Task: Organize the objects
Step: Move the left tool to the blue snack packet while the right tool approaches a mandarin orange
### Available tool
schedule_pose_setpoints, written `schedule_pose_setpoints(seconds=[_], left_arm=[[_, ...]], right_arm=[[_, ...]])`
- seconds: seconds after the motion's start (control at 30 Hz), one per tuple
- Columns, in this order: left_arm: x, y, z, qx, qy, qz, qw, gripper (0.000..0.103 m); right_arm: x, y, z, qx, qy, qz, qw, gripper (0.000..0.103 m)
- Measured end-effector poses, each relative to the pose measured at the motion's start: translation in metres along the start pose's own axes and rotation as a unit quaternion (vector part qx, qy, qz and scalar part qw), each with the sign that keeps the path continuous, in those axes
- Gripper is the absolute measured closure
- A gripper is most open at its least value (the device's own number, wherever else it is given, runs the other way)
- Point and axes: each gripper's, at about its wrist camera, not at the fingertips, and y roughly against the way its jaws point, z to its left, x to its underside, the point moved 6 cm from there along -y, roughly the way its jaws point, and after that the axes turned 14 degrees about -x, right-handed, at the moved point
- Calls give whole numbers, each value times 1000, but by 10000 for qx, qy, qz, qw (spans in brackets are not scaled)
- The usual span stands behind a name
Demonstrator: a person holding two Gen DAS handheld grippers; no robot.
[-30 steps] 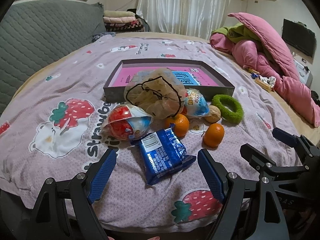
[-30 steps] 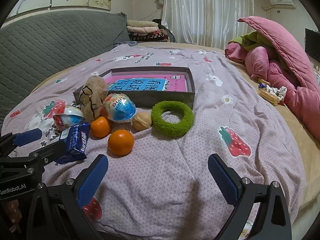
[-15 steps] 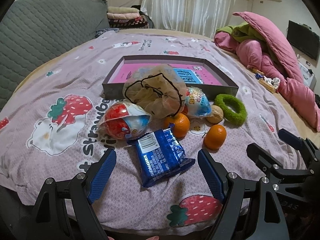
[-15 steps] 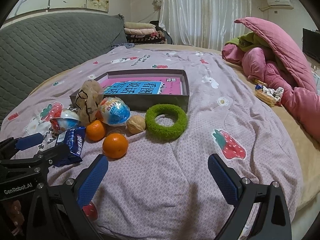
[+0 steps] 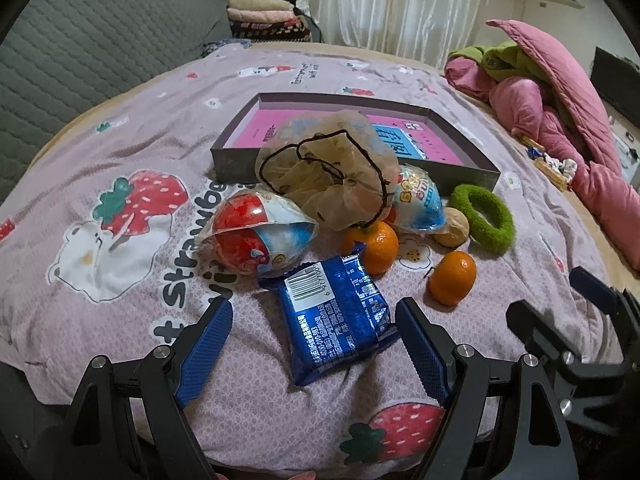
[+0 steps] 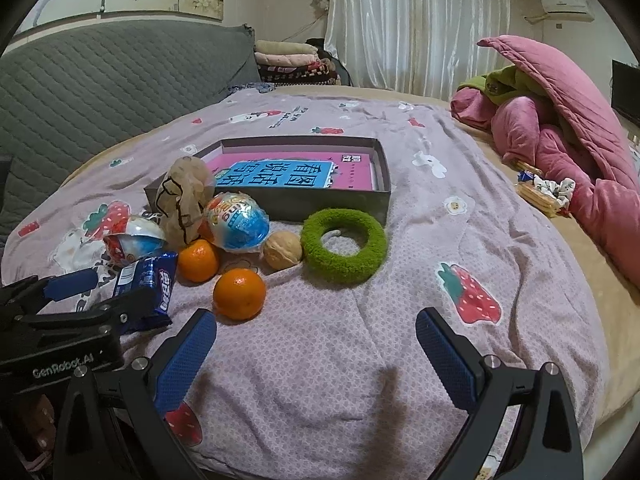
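On the bedspread lies a blue snack packet (image 5: 336, 316), between the wide-open fingers of my left gripper (image 5: 316, 344); the packet (image 6: 148, 284) is partly hidden in the right wrist view. Beyond it sit a red-and-blue toy egg (image 5: 256, 236), a beige mesh bag (image 5: 332, 172), a blue toy egg (image 6: 236, 220), two oranges (image 5: 374, 246) (image 5: 452, 278), a walnut (image 6: 282, 250) and a green fuzzy ring (image 6: 344, 246). A shallow grey box (image 6: 328, 200) with a pink book inside stands behind them. My right gripper (image 6: 316, 356) is open over bare cloth, right of the near orange (image 6: 239, 294).
A pile of pink and green quilts (image 6: 560, 120) fills the right side of the bed. A grey padded headboard (image 6: 100, 80) runs along the left. Small items (image 6: 540, 192) lie by the quilts. White curtains (image 6: 412, 28) hang at the back.
Both grippers have moved forward toward the objects; the blue packet now lies further in between the left fingers. Nothing on the bed has shifted.
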Motion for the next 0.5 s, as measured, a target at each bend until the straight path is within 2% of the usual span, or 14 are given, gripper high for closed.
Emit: schedule_pose_setpoints(seconds=[0.5], left_arm=[[-1,-17,1,-100,159,381,9991,18]], right_arm=[[2,-18,2,98,139,257,9995,3]])
